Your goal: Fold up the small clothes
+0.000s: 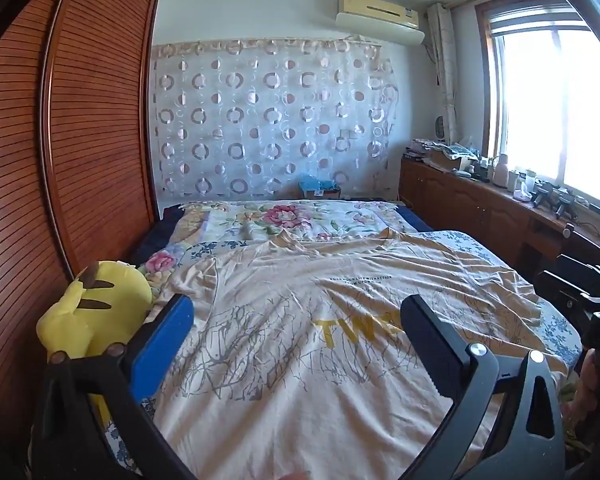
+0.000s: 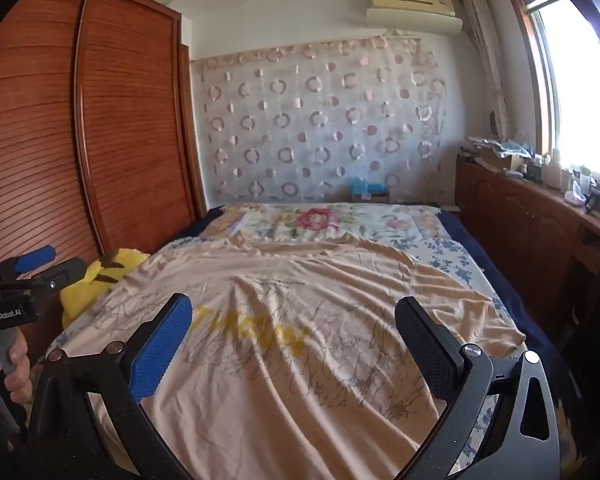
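A cream T-shirt (image 1: 300, 320) with grey branch print and yellow letters lies spread flat and wrinkled on the bed; it also shows in the right wrist view (image 2: 300, 320). My left gripper (image 1: 296, 320) is open and empty, hovering above the shirt's near part. My right gripper (image 2: 294, 320) is open and empty, also above the shirt's near part. The left gripper (image 2: 40, 264) shows at the left edge of the right wrist view, held by a hand. The right gripper's body (image 1: 584, 292) shows at the right edge of the left wrist view.
A yellow plush toy (image 1: 96, 308) lies at the bed's left edge beside a wooden slatted wardrobe (image 1: 80, 140). A floral quilt (image 1: 292, 220) covers the bed's far end. A wooden cabinet (image 1: 480, 200) with clutter runs under the window on the right.
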### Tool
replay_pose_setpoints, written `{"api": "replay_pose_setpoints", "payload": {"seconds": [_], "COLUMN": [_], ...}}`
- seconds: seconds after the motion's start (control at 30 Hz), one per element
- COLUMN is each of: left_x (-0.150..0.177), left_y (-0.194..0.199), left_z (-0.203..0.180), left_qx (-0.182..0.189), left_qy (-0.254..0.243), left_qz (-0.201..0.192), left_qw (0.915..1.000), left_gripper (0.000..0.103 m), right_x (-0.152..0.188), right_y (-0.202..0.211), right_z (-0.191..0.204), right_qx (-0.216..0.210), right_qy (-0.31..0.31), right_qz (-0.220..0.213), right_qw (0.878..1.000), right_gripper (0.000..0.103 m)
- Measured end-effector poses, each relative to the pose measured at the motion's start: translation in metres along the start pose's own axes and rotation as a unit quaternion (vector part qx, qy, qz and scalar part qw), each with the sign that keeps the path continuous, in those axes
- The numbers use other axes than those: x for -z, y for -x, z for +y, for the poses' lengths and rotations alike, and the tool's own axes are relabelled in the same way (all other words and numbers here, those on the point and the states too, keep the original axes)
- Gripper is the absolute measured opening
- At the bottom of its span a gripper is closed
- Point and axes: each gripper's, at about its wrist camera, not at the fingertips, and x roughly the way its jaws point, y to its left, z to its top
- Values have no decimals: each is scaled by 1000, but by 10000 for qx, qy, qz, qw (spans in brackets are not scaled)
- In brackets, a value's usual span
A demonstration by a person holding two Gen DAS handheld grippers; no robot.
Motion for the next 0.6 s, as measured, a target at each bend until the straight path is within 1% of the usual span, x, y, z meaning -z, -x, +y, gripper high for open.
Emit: {"api": "replay_pose_setpoints", "payload": {"seconds": [0.07, 0.13, 0.6], "left_x": [1, 1, -5], "left_y": [1, -1, 1], "left_z": [-2, -6, -4], "left_qx": [9, 48, 88], "left_qy": [16, 22, -20], "left_qz": [-3, 93, 96], "left_qw": [10000, 9999, 9999], "left_gripper": [103, 103, 103], "right_x": [0, 0, 2], "right_y": [0, 0, 0], "right_z": [0, 0, 2], "right_qx": [-2, -9, -14], "right_qy": [-15, -24, -48], "right_qz": [-9, -26, -50], "right_qw": [10000, 10000, 10000], "right_gripper": [103, 103, 103]}}
